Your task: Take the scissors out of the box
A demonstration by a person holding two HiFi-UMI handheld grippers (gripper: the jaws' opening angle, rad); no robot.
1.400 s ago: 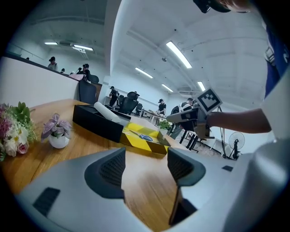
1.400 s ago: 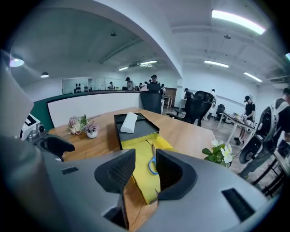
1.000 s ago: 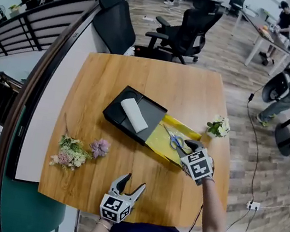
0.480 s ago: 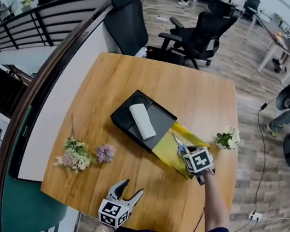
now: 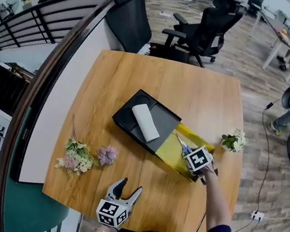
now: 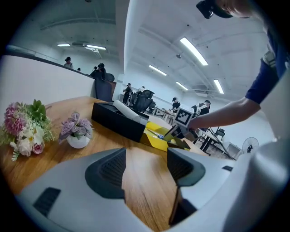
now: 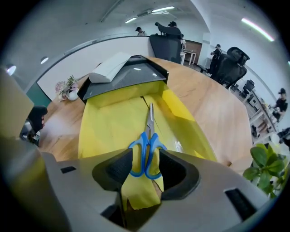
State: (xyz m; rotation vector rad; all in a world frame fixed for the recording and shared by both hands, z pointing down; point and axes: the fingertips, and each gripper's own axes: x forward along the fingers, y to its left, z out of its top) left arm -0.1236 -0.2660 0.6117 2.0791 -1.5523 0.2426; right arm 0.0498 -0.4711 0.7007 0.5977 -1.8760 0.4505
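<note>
Blue-handled scissors (image 7: 146, 149) lie in the yellow tray (image 7: 108, 127) pulled out of the black box (image 7: 131, 77), blades pointing at the box. My right gripper (image 7: 146, 168) points steeply down over them, and its jaws have just been opening. The blue handle loops sit between the pads, not clamped. In the head view the right gripper (image 5: 189, 151) covers the handles, and only the blades of the scissors (image 5: 180, 141) show on the yellow tray (image 5: 169, 150). My left gripper (image 5: 130, 185) hangs open and empty near the table's front edge, far from the black box (image 5: 163, 122).
A white roll (image 5: 145, 121) lies on the box lid. A flower bunch (image 5: 76, 157) and a small purple plant (image 5: 107, 155) stand at the front left. A white-flowered pot (image 5: 233, 140) sits by the right edge. Office chairs (image 5: 206, 23) stand behind the table.
My right gripper has come down into the yellow tray and now straddles the scissors' handles. The left gripper has drifted slightly along the front edge.
</note>
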